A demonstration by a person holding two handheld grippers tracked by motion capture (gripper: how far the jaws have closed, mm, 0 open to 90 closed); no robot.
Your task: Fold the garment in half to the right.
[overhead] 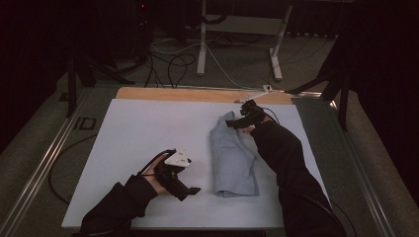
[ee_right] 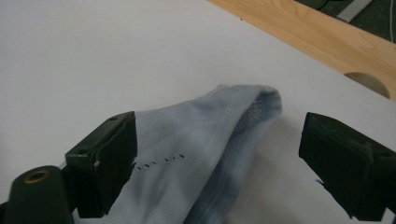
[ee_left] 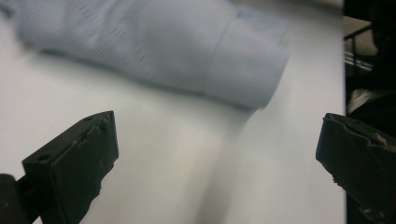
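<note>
Two hand-held grippers at a folded pale blue cloth on a white sheet.

In the high view the cloth lies right of centre on the white sheet, folded into a long strip running from the lower middle up toward the upper right. The right gripper sits at the cloth's upper end, just below the wooden strip; in the right gripper view its jaws stand wide, one on each side of the ribbed tip, closed on nothing. The left gripper is in the lower left of centre, just beside the cloth's lower end; its jaws are wide apart and hold nothing, with the cloth across the top of the left gripper view.
</note>
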